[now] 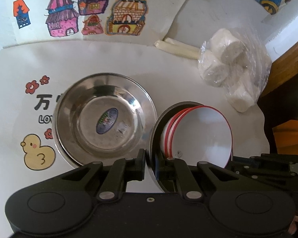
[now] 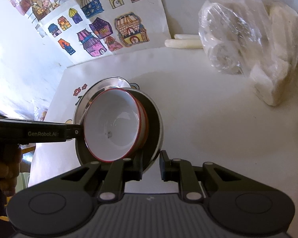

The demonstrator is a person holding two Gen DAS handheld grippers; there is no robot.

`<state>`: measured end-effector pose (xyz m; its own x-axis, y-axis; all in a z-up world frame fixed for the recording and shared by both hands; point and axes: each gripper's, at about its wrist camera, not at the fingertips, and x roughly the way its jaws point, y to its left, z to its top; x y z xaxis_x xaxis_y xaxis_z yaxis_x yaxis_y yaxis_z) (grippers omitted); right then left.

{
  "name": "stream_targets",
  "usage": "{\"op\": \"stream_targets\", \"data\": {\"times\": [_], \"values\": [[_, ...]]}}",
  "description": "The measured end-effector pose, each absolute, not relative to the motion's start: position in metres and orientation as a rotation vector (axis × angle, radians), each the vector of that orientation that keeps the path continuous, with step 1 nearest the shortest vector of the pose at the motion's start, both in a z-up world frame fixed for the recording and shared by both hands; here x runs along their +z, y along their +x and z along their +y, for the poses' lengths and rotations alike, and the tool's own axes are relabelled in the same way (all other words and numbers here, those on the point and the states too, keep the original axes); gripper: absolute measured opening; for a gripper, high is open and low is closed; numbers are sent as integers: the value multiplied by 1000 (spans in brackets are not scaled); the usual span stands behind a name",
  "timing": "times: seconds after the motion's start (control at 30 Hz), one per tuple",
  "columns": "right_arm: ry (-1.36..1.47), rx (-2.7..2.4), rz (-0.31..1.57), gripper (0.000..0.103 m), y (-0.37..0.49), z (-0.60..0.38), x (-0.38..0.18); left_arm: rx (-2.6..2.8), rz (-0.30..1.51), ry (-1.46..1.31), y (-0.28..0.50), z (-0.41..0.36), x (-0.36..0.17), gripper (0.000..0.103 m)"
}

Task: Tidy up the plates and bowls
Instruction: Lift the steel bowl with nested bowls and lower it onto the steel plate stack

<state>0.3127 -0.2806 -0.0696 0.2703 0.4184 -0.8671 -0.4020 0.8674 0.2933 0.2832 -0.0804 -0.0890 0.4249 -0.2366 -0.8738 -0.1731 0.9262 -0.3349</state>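
Note:
A steel dish (image 1: pixel 158 136) (image 2: pixel 156 123) hangs tilted above the table with nested white bowls with red rims (image 1: pixel 204 132) (image 2: pixel 113 125) inside it. My left gripper (image 1: pixel 150 164) is shut on the dish's near rim. Its body (image 2: pixel 29 133) reaches in from the left in the right wrist view. My right gripper (image 2: pixel 152 166) is shut on the opposite rim, one finger inside the dish and one outside, and it shows at the right edge of the left wrist view. A second steel dish (image 1: pixel 103 119) (image 2: pixel 111 84) with a sticker in its bottom rests on the table beside the held one.
A clear bag of white rolls (image 1: pixel 232 67) (image 2: pixel 248 39) lies at the back right, with two pale sticks (image 1: pixel 178 47) (image 2: pixel 182 43) next to it. Children's drawings (image 1: pixel 89 15) hang on the wall behind. The white table cover (image 1: pixel 37 154) ends at the right beside brown wood (image 1: pixel 288 63).

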Motion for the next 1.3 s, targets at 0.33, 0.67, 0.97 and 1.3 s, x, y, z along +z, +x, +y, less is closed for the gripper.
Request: {"op": "stream_targets", "data": {"times": [0.33, 0.67, 0.97, 1.3], "values": [[3, 572, 1157, 19, 323, -257, -68, -22, 1121, -409, 289, -55, -88, 8], [-7, 603, 1143, 19, 337, -227, -67, 19, 1099, -422, 295, -27, -87, 7], [-31, 611, 1144, 19, 352, -202, -69, 40, 1091, -442, 307, -4, -92, 7], [-38, 620, 1155, 19, 365, -178, -76, 65, 1109, -460, 317, 20, -103, 7]]}}
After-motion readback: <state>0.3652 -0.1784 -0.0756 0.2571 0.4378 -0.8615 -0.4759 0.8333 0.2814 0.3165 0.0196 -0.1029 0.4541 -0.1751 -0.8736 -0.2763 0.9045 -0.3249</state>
